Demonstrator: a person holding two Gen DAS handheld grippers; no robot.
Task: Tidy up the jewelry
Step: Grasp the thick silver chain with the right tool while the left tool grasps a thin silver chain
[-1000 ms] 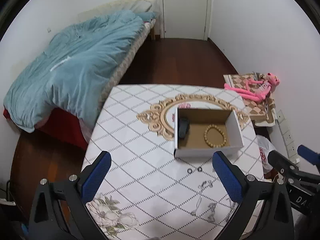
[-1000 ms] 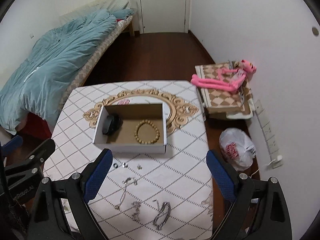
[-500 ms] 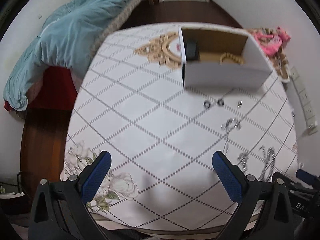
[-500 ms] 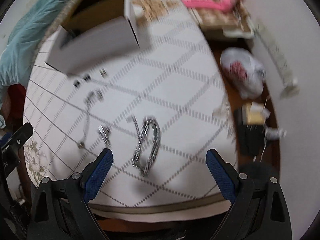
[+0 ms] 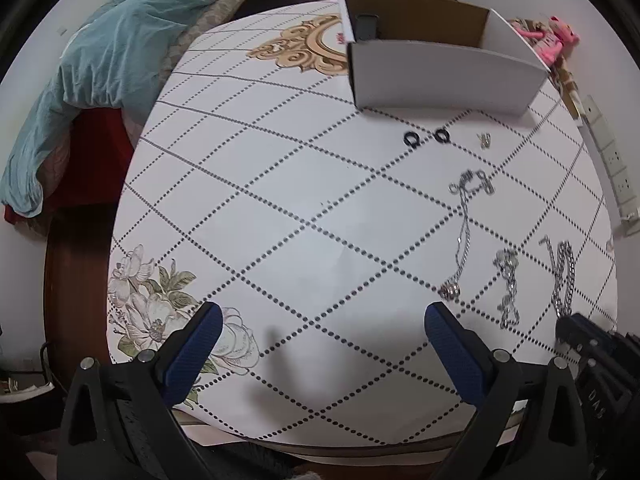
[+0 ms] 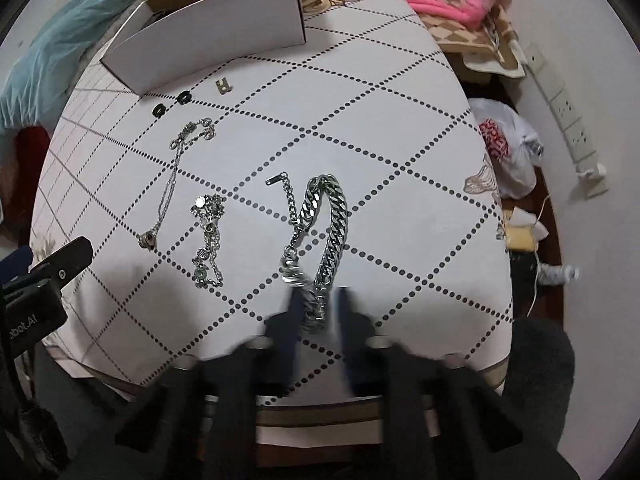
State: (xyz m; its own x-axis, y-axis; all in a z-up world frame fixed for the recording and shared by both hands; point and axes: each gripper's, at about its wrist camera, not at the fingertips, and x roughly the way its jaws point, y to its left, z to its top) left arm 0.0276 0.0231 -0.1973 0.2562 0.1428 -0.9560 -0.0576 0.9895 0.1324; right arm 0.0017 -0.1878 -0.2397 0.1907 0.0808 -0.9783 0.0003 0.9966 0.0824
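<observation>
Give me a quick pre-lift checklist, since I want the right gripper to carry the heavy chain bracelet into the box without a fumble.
1. Right gripper straddles the chain bracelet's near end: ok.
2. Fingers firmly shut on it: cannot tell, motion blur.
3. Bracelet apart from the thin bracelet: ok.
4. White box open on top: ok.
5. Left gripper open, holding nothing: ok.
6. Room inside the box: cannot tell, interior mostly hidden.

left gripper (image 5: 320, 336): jaws spread wide, blue pads (image 5: 195, 344) apart, nothing between, held low.
right gripper (image 6: 316, 312): blurred, fingers (image 6: 294, 312) nearly together, gap narrow.
</observation>
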